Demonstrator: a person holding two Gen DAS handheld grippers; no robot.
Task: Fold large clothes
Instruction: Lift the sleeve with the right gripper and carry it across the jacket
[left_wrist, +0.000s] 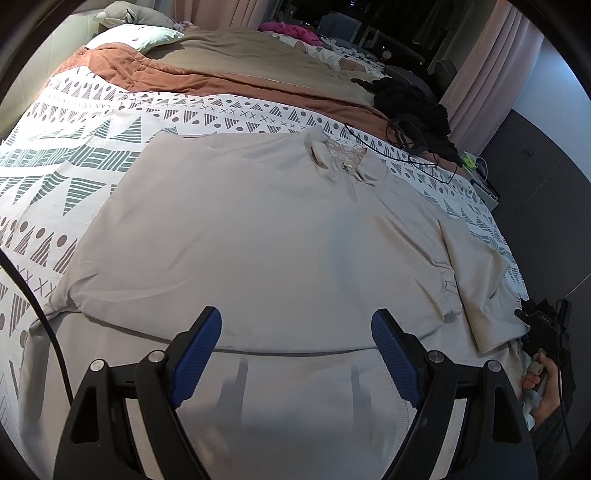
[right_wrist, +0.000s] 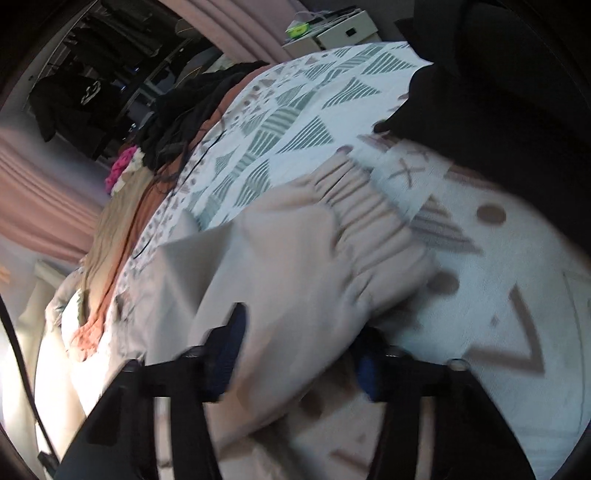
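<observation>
the beige garment (left_wrist: 258, 229) lies spread flat on the patterned bedspread (left_wrist: 74, 158), filling the middle of the left wrist view with its collar toward the upper right. the left gripper (left_wrist: 295, 350) hangs released over the hem at the bottom of the frame, holding nothing, while in the blurred right wrist view the right gripper (right_wrist: 299, 347) has the sleeve (right_wrist: 332, 258) between its pads; whether they pinch it i cannot tell. to fold well, clamp firmly near the gathered cuff (right_wrist: 373, 218), lift only slightly, and carry the sleeve across the body without dragging the layer beneath.

Motion-blurred sleeve cuff (right_wrist: 369, 229), right gripper (right_wrist: 299, 343)
</observation>
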